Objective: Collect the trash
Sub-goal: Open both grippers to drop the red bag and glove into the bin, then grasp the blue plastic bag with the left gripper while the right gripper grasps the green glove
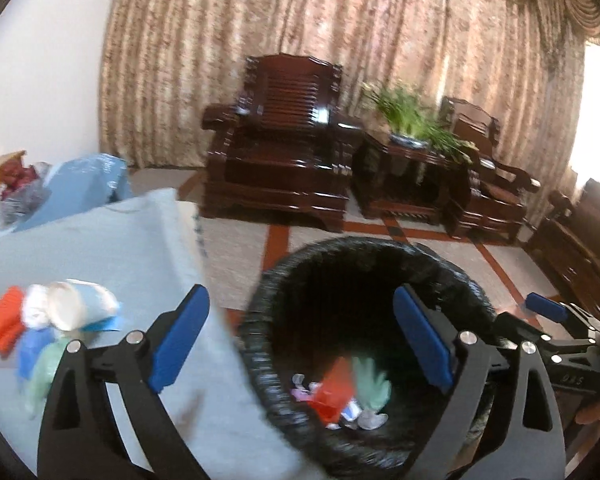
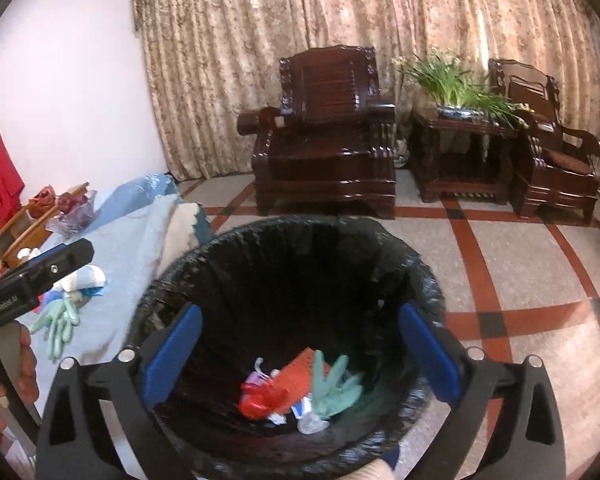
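A bin lined with a black bag (image 1: 372,252) (image 2: 300,228) stands on the floor beside the table. At its bottom lie a red wrapper (image 2: 288,380), a green glove (image 2: 332,384) and small scraps. My left gripper (image 1: 300,300) is open and holds nothing, spanning the table edge and the bin. My right gripper (image 2: 300,312) is open and holds nothing above the bin's mouth. On the light blue tablecloth (image 1: 120,240) lie a tipped paper cup (image 1: 80,304), a red piece (image 1: 6,320), a blue piece (image 1: 32,348) and another green glove (image 1: 44,372) (image 2: 60,320).
Two dark wooden armchairs (image 2: 324,140) (image 2: 548,148) flank a side table with a potted plant (image 2: 460,84) before beige curtains. A blue bag (image 1: 88,184) and red items (image 2: 48,200) sit at the table's far end. A hand (image 2: 8,376) holds the left gripper's handle.
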Demonstrator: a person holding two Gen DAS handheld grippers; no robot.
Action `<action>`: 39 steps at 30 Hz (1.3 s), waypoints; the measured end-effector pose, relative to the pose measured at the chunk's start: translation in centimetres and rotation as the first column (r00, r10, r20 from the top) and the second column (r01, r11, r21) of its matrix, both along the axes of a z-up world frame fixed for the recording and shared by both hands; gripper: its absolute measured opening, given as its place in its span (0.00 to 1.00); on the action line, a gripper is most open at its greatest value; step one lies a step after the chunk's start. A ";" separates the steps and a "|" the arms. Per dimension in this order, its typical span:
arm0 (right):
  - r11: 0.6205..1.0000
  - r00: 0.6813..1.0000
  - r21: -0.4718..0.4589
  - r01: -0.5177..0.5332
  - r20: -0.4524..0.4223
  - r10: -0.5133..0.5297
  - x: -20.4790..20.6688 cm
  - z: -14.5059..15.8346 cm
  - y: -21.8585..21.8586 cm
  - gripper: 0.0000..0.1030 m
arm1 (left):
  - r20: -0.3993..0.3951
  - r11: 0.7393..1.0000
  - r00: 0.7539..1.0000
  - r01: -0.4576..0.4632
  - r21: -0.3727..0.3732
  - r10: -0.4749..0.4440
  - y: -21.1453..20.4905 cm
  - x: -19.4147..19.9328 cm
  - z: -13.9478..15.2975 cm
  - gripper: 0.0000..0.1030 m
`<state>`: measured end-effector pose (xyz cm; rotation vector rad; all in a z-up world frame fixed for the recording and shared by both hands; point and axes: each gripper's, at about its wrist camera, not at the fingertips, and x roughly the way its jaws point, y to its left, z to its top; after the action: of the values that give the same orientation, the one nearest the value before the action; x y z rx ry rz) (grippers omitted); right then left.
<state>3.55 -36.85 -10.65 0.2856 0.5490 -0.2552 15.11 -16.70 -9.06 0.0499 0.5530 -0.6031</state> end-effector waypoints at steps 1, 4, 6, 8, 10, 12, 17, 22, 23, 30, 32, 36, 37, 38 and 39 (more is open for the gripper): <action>1.000 1.000 0.005 -0.013 0.005 0.013 0.2 0.2 0.5 0.94 | 0.009 1.000 1.000 -0.018 0.001 0.018 0.9 0.0 0.3 0.90; 0.999 0.999 0.012 -0.049 0.024 0.049 1.1 0.8 2.1 0.94 | 0.030 0.996 0.996 -0.088 0.001 0.087 4.3 -0.3 1.0 0.91; 0.996 0.996 0.011 -0.086 0.036 0.086 2.0 1.2 3.7 0.94 | 0.039 0.991 0.991 -0.132 0.006 0.132 6.6 -0.4 1.2 0.91; 0.992 0.991 0.012 -0.125 0.049 0.125 2.9 1.5 5.3 0.94 | 0.045 0.982 0.981 -0.188 0.009 0.187 9.3 -0.8 1.4 0.91; 0.988 0.986 0.012 -0.154 0.059 0.154 3.6 1.7 6.7 0.94 | 0.051 0.972 0.971 -0.233 0.015 0.232 11.4 -0.9 1.6 0.91; 0.981 0.979 0.010 -0.191 0.071 0.190 4.5 2.0 8.4 0.94 | 0.056 0.958 0.958 -0.284 0.021 0.283 13.9 -0.9 1.7 0.91; 0.960 0.956 0.004 -0.281 0.086 0.280 6.9 2.3 12.6 0.94 | 0.075 0.921 0.920 -0.388 0.041 0.385 19.0 -1.0 1.9 0.91; 0.936 0.931 -0.010 -0.353 0.094 0.352 9.5 2.4 16.6 0.94 | 0.071 0.889 0.888 -0.457 0.040 0.454 22.2 -0.5 1.9 0.91; 0.932 0.927 -0.010 -0.363 0.095 0.363 9.9 2.4 17.1 0.94 | 0.070 0.881 0.881 -0.471 0.043 0.467 22.8 -0.2 1.8 0.91; 0.902 0.898 -0.022 -0.431 0.086 0.431 14.1 2.2 20.7 0.94 | 0.054 0.859 0.861 -0.508 0.064 0.506 24.6 2.2 1.0 0.90; 0.895 0.892 -0.022 -0.446 0.077 0.446 15.4 2.0 21.3 0.94 | 0.047 0.854 0.856 -0.517 0.067 0.514 24.9 3.1 0.5 0.90; 0.888 0.887 -0.017 -0.460 0.051 0.460 17.5 0.9 22.3 0.94 | 0.018 0.848 0.851 -0.525 0.076 0.526 25.4 4.4 -0.6 0.84; 0.887 0.886 -0.009 -0.461 0.044 0.461 17.9 0.6 22.5 0.94 | 0.006 0.848 0.851 -0.524 0.079 0.525 25.6 4.7 -1.0 0.84; 0.887 0.886 -0.005 -0.462 0.038 0.462 18.0 0.3 22.7 0.94 | -0.002 0.848 0.851 -0.523 0.083 0.525 25.8 4.9 -1.4 0.83; 0.886 0.885 0.000 -0.464 0.030 0.464 18.2 -0.1 22.9 0.94 | -0.016 0.849 0.851 -0.521 0.089 0.524 25.8 5.1 -1.9 0.82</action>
<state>21.76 -13.97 -10.76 0.1567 0.5728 0.2179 20.19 9.14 -10.99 -0.0371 0.5990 -0.0445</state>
